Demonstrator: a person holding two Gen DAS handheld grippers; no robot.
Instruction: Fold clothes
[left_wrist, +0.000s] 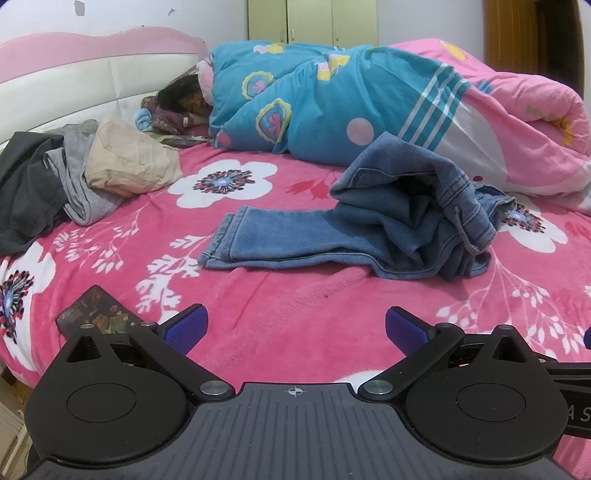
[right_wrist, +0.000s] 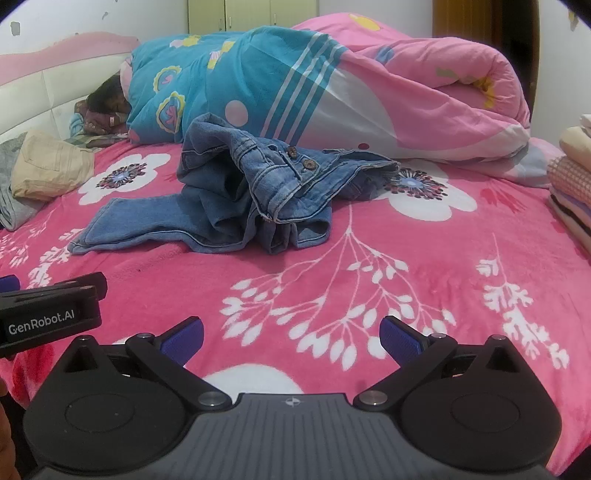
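Both grippers, left gripper (left_wrist: 295, 328) and right gripper (right_wrist: 291, 338), hover with blue-padded fingers spread wide, gripping nothing. Crumpled blue denim jeans (right_wrist: 236, 192) lie well ahead of the fingers on the pink floral fleece blanket (right_wrist: 369, 258), 1 leg stretched leftward. Beyond them, a person (left_wrist: 184, 99) sleeps under a turquoise-and-pink quilt (left_wrist: 332, 96).

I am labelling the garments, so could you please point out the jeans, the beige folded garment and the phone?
jeans (left_wrist: 280, 236): left wrist view, on the flat leg.
beige folded garment (left_wrist: 125, 158): left wrist view, its top face.
phone (left_wrist: 94, 310): left wrist view, its patterned back.
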